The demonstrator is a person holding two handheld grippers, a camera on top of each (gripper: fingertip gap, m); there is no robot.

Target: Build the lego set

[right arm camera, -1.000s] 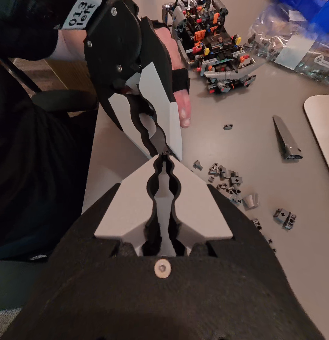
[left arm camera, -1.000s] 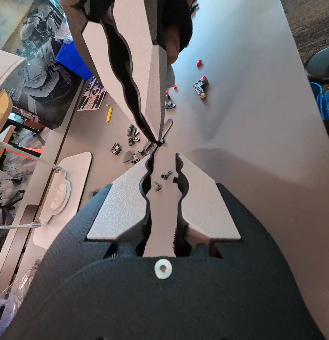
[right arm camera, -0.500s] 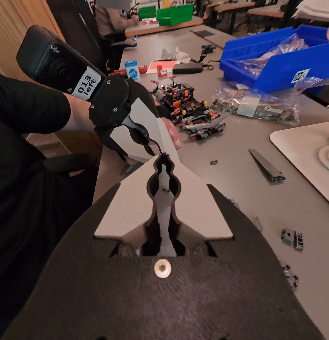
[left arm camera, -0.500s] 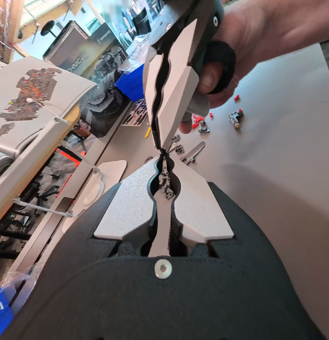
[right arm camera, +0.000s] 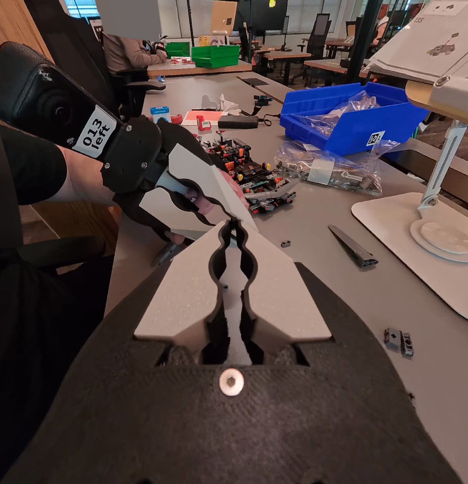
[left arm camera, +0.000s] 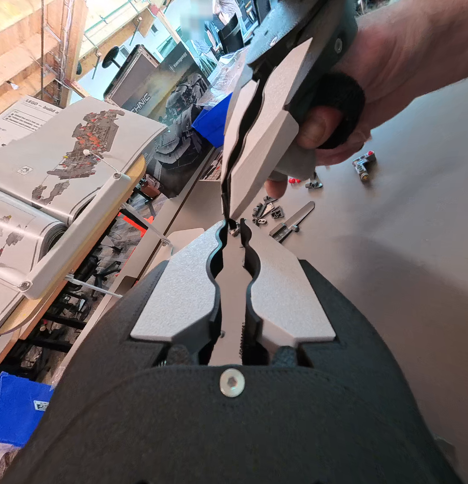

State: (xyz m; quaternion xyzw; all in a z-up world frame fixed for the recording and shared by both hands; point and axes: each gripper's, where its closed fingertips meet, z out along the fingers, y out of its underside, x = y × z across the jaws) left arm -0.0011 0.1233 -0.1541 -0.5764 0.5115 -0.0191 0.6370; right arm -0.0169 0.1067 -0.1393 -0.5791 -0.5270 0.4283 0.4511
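Two printed things loom largest: an open instruction booklet on a stand and a dark building-set box with a brand name. A blue bin with a code sticker holds clear bags; a clear bag of parts lies before it. The white-labelled left gripper stands slightly apart. The right gripper pinches a small dark piece between those fingertips.

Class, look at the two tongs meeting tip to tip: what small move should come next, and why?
Probably close the left tongs on the small grey piece: it sits between their parted tips, right at the tips of the shut right tongs.
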